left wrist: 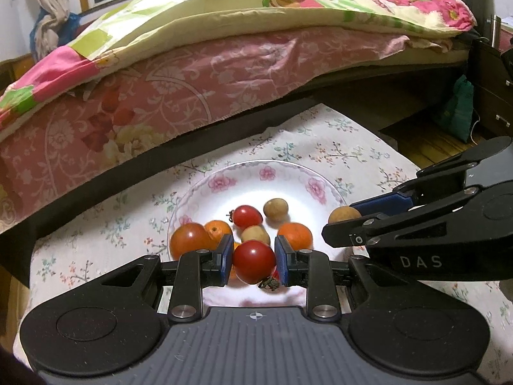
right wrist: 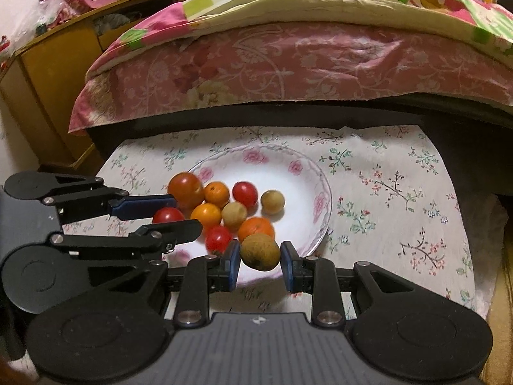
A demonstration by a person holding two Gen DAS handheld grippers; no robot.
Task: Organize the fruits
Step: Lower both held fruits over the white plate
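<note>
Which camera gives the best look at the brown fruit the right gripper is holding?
The right wrist view: the brown fruit sits whole between the right gripper pads. The left wrist view shows it only partly, behind that gripper's fingers.

Both grippers, left (left wrist: 254,261) and right (right wrist: 260,255), tilted down, fingers clamped

Glossy ceramic plate (left wrist: 221,181), matt floral tablecloth (left wrist: 352,147), shiny tomato (left wrist: 254,261)

A red tomato (left wrist: 254,261) with a dry stem sits clamped above the plate (left wrist: 224,173). A brown round fruit (right wrist: 260,252), maybe a longan, is clamped too. Tomatoes, oranges and brown fruits lie clustered on the flowered white plate.
</note>
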